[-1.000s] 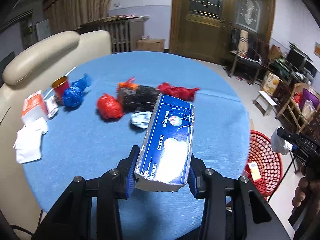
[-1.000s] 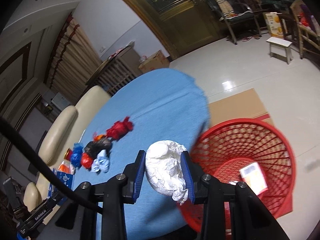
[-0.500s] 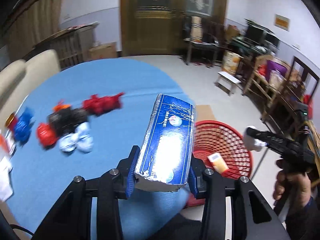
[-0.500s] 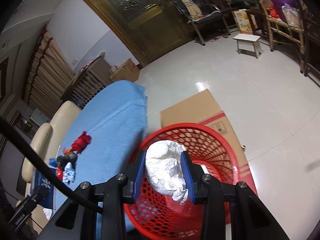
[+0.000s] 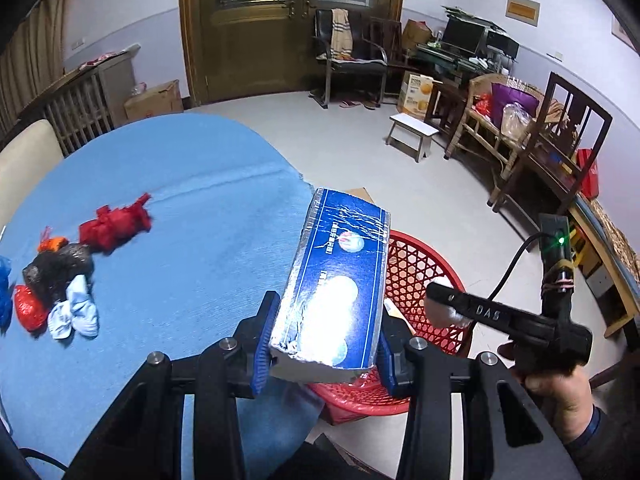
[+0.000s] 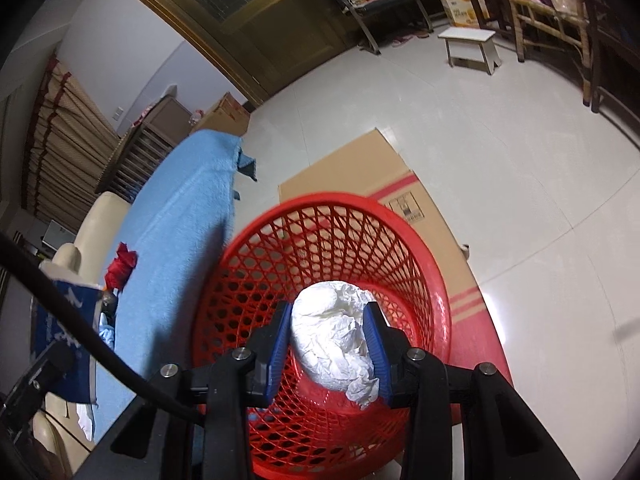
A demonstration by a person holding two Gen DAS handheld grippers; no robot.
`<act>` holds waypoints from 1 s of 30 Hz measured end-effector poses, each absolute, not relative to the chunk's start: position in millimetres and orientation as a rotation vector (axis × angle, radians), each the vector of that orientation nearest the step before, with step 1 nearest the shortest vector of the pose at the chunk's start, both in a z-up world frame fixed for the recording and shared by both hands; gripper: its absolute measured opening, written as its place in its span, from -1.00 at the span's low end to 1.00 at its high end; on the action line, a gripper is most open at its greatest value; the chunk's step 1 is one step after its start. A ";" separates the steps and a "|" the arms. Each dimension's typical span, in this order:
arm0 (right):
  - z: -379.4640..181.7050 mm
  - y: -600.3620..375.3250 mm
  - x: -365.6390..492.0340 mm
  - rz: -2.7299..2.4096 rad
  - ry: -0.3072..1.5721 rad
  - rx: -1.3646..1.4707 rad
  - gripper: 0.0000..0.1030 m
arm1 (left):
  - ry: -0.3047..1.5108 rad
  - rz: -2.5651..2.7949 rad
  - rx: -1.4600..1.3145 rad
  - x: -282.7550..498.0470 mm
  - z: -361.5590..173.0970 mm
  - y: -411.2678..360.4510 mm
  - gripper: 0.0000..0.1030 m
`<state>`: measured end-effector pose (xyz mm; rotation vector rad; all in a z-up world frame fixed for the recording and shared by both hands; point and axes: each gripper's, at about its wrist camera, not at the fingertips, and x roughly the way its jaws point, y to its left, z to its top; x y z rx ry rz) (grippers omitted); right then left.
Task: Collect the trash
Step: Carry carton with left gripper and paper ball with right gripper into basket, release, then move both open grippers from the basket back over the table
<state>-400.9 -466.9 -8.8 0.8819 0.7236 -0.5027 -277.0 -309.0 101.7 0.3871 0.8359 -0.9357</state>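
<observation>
The right gripper (image 6: 328, 344) has its jaws clamped on a crumpled white paper wad (image 6: 340, 336), one blue pad pressed against each side. The wad hangs directly over the mouth of the red mesh basket (image 6: 404, 248), which stands on the floor on a flattened cardboard sheet (image 6: 360, 172) just beside the desk (image 6: 180, 208).

The left gripper (image 5: 324, 344) has its jaws closed on the near end of a blue carton (image 5: 340, 276) with torn silvery edges; the carton tilts up and forward, over the desk edge and partly in front of the basket.

On the desk's blue cloth, well apart from the carton, lies a cluster of bagged trash: a red bundle (image 5: 116, 228), a black bag (image 5: 60, 272), a small red bag (image 5: 28, 308) and a pale blue wad (image 5: 76, 316), touching one another.
</observation>
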 end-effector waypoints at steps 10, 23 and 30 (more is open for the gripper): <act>-4.9 -471.4 -415.4 -0.554 0.691 0.894 0.22 | 0.873 -0.995 0.440 -284.7 81.5 -345.8 -0.13; 16.0 -477.1 -429.2 -0.599 0.663 0.870 0.23 | 0.935 -0.999 0.394 -268.5 76.4 -336.2 0.42; 23.4 -456.8 -404.0 -0.557 0.692 0.824 0.23 | 0.938 -0.850 0.228 -222.5 84.3 -266.1 0.43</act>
